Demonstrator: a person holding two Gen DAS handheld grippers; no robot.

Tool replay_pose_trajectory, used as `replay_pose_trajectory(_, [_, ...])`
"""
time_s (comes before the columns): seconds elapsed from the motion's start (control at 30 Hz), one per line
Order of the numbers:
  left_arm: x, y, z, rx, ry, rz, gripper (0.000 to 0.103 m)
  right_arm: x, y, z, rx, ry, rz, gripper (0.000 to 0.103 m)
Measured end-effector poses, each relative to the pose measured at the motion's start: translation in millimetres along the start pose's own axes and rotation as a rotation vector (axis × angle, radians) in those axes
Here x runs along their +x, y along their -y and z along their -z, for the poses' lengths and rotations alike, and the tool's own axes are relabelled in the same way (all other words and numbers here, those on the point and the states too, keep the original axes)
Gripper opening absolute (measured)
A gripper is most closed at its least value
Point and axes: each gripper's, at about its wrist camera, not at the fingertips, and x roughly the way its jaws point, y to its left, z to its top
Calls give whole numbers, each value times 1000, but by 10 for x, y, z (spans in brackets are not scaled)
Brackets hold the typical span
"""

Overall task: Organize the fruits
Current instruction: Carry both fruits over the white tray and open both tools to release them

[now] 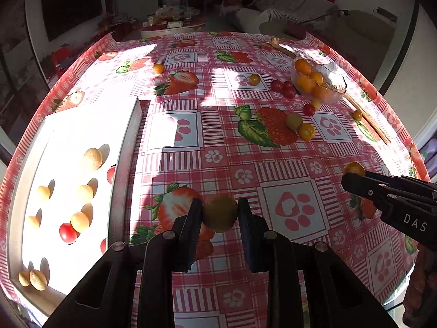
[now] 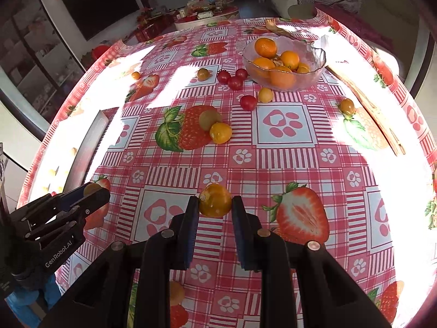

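My left gripper (image 1: 220,213) is shut on a yellow-green cherry tomato (image 1: 220,213) just right of the white tray (image 1: 128,147), which holds several yellow and red tomatoes. My right gripper (image 2: 215,201) is shut on an orange-yellow cherry tomato (image 2: 215,201) above the tablecloth. Each gripper shows in the other's view: the right one (image 1: 355,176) at the right, the left one (image 2: 91,191) at the left. Loose tomatoes lie mid-table: a green and yellow pair (image 2: 214,127), red ones (image 2: 232,78).
A glass bowl (image 2: 314,73) of oranges stands at the far right, with a wooden utensil (image 2: 368,101) beside it. Single yellow tomatoes lie near it (image 2: 347,106) and far left (image 2: 135,75). The table edge curves close on the right.
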Motion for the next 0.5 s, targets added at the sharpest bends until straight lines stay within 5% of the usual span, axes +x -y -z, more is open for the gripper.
replay_pose_trajectory(0.5, [-527, -550, 172, -90, 99, -46, 28, -146, -616, 13, -108, 10, -36, 27])
